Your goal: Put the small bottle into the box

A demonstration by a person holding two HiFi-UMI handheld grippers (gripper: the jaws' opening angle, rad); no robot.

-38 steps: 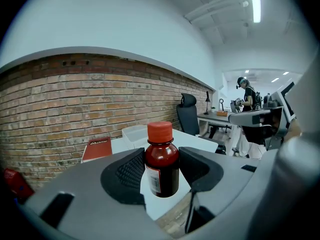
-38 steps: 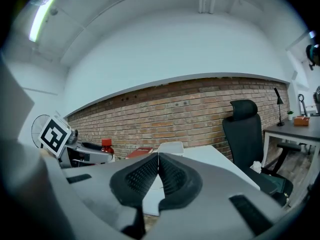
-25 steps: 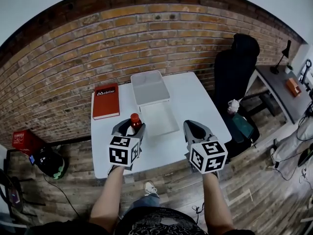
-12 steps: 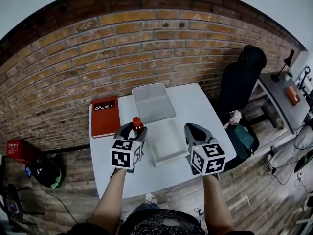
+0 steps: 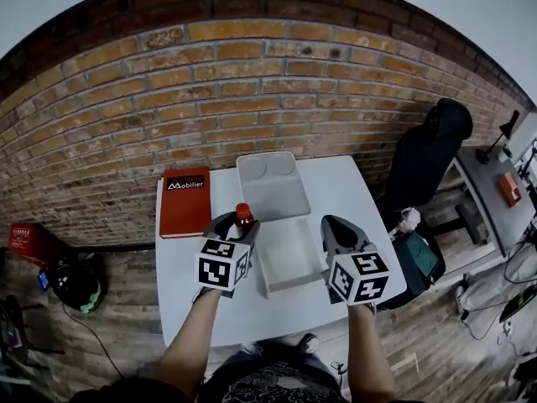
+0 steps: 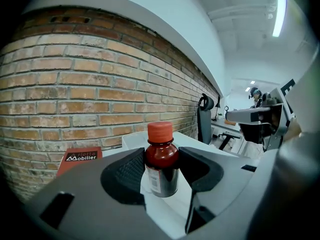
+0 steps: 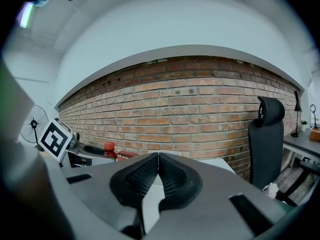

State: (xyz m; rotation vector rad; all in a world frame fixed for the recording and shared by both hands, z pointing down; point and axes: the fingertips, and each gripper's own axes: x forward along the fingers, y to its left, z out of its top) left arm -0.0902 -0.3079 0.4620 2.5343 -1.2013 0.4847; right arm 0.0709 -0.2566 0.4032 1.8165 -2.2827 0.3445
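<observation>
Left gripper w/ its load has edged closer to the open translucent white plastic box vs 0.5 s ago. It pinches the small dark-red bottle w/ orange-red cap upright by the body, just beside the box's left rim, not inside. Right gripper: jaws pressed together, nothing betw. them, at the box's right side. Red book lies far left on the white surface.

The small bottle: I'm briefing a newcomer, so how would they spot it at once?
Find the white table against the brick wall. Just left of the open box on it, the left claw grips the bottle upright. It is dark reddish-brown with an orange-red cap, unlike the flat red book behind it.
</observation>
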